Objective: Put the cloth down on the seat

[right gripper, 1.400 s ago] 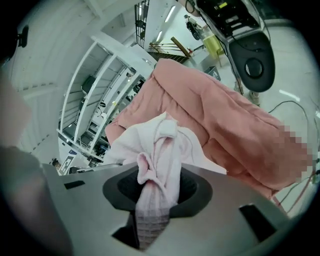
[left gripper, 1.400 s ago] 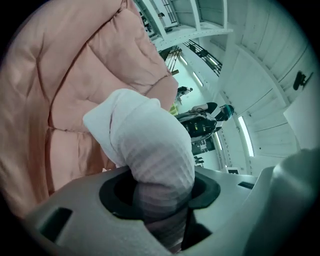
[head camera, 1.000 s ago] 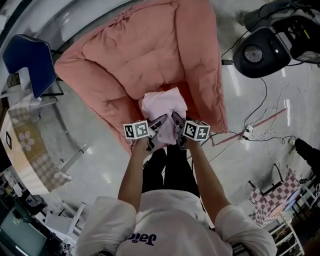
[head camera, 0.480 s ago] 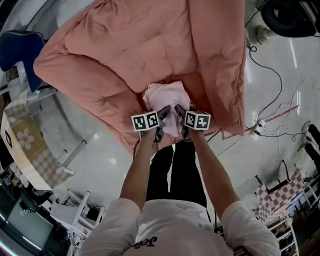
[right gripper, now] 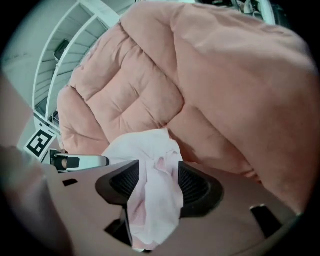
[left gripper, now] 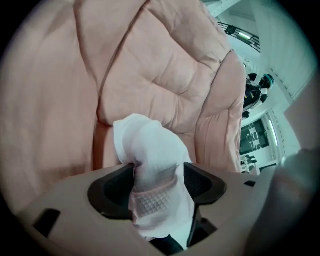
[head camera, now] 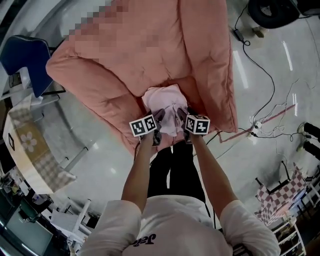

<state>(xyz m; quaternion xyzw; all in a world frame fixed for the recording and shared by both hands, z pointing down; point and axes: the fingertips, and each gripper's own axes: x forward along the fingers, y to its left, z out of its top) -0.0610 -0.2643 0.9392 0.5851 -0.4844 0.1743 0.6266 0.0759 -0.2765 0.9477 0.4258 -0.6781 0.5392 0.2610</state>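
A pale pink cloth lies bunched on the front of the seat of a salmon-pink padded armchair. My left gripper and right gripper sit side by side at the cloth's near edge. In the left gripper view the cloth hangs loosely between the wide-spread jaws of the left gripper, which are opening. In the right gripper view a fold of the cloth likewise droops between the right gripper's opening jaws. The pads do not squeeze it.
A blue chair and a table with a flowered checked cover stand to the left. Cables trail over the shiny floor on the right, near a checked item. A black round device sits at the top right.
Both grippers have come slightly lower and nearer the seat's front edge. The cloth has settled onto the seat, and the jaws stand wider around it than before.
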